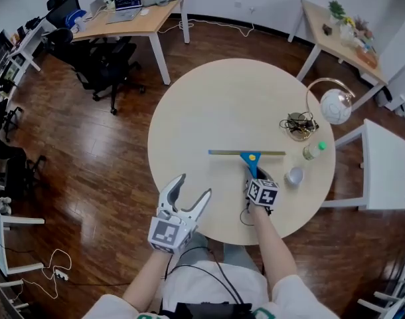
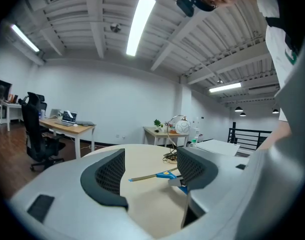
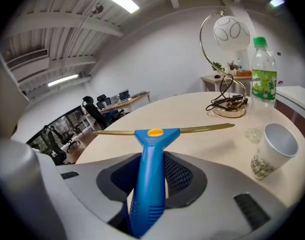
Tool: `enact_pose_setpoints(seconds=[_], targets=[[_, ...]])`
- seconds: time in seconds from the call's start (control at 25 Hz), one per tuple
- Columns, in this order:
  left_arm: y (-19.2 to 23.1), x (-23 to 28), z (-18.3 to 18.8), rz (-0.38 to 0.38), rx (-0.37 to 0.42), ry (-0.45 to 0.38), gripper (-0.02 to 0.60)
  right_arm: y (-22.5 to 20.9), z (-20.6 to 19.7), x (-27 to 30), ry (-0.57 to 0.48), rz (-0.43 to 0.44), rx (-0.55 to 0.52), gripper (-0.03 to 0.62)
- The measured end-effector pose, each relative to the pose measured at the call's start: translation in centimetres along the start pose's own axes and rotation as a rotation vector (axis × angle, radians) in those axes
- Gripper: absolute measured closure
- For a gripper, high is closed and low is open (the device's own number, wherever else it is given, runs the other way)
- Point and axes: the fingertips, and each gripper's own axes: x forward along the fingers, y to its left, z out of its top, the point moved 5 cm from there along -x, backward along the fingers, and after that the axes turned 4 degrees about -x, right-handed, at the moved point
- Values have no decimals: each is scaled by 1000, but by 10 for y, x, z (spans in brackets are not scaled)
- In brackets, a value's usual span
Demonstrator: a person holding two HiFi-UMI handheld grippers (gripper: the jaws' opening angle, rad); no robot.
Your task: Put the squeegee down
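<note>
The squeegee has a blue handle and a long thin olive blade, and it lies across the middle of the round table. My right gripper is shut on the blue handle, with the blade stretched crosswise ahead of the jaws and low over the tabletop. I cannot tell whether the blade touches the wood. My left gripper hangs open at the table's near edge, left of the squeegee, with nothing between its jaws. The squeegee shows beyond them in the left gripper view.
A globe lamp on a brass base with cables, a green-capped bottle and a cup stand at the table's right. A white side table is further right. Office chairs and desks stand behind.
</note>
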Motion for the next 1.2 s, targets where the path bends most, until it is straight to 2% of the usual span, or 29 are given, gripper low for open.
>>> enact_pose_setpoints(seconds=[0.2, 0.36, 0.44, 0.52, 0.6, 0.8, 0.96, 1.0, 1.04, 1.12, 1.2], targets=[[-6, 6, -12, 42, -9, 54, 261, -30, -24, 43, 119, -102, 58, 441], [-6, 8, -26, 61, 9, 85, 259, -34, -48, 60, 240, -164, -42, 439], [-10, 14, -33, 57, 15, 103, 259, -37, -52, 60, 275, -156, -52, 406], [-16, 18, -35, 50, 6, 110, 261, -36, -51, 52, 273, -111, -37, 380], [-19, 18, -35, 33, 20, 106, 261, -29, -38, 36, 214, -52, -36, 335], [-31, 19, -22, -6, 73, 67, 259, -6, 33, -51, -124, 62, -104, 263], [-38, 18, -6, -17, 56, 14, 259, 10, 80, -141, -390, 83, -205, 263], [-41, 17, 2, -13, 43, -6, 259, 14, 87, -159, -443, 86, -223, 227], [-45, 17, 10, -9, 32, -25, 261, 17, 92, -174, -482, 87, -235, 158], [-51, 20, 17, -19, 54, -48, 259, 20, 98, -199, -534, 75, -260, 129], [-55, 22, 18, -31, 97, -61, 259, 26, 104, -224, -591, 56, -284, 129]])
